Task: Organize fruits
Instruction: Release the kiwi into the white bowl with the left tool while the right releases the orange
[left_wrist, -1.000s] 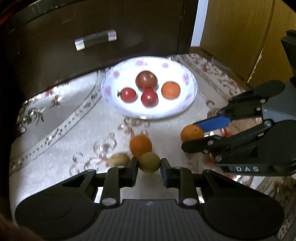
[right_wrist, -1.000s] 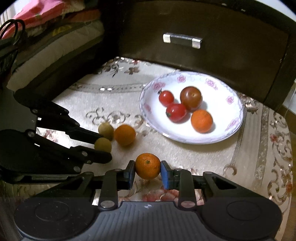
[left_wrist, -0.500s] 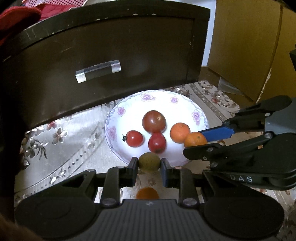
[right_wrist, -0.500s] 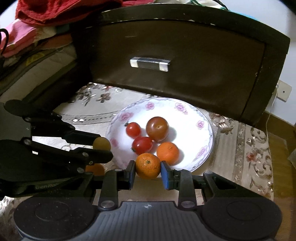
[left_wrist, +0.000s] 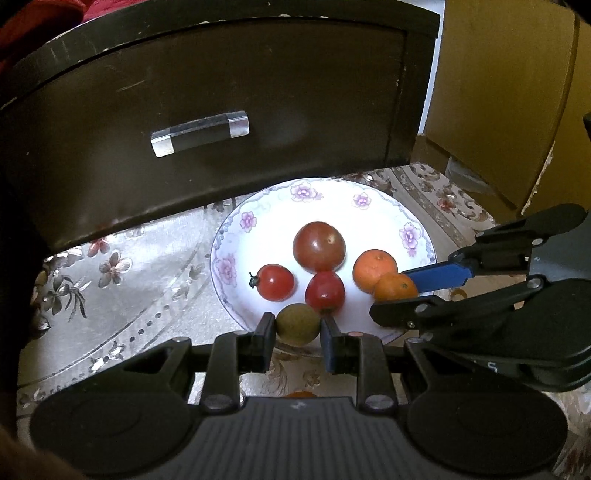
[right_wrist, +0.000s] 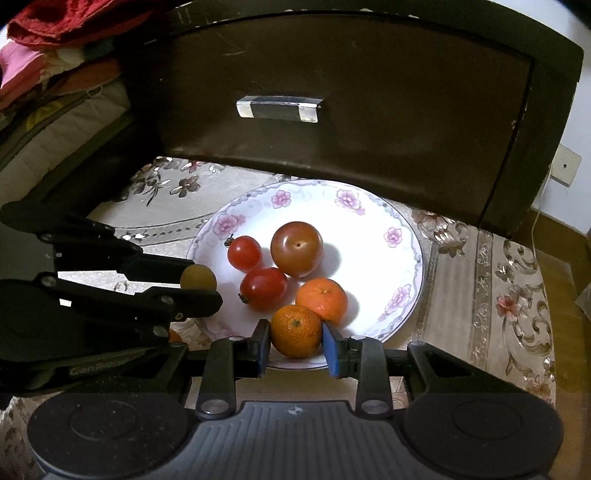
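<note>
Both tongs moved from cloth to plate (left_wrist: 413, 236) rim | left tongs (left_wrist: 297, 326) clamp green fruit (left_wrist: 297, 324) | right tongs (right_wrist: 295, 341) loosening around orange (right_wrist: 295, 331)

This looks like a room in a home, most likely a bedroom. A dark wooden bedside cabinet (right_wrist: 369, 92) with 1 drawer and a clear bar handle (right_wrist: 279, 108) stands on the floor, and a beige patterned rug (right_wrist: 509, 295) with floral scrollwork lies in front of it. To the left, folded clothes and bedding in red and pink (right_wrist: 48, 44) are piled on what appears to be a mattress edge. A flower-rimmed china plate (right_wrist: 369, 206) sits on the rug. A wall socket (right_wrist: 567, 168) shows on the white wall, and a yellow wooden wardrobe or door (left_wrist: 517, 92) stands to the right.
</note>
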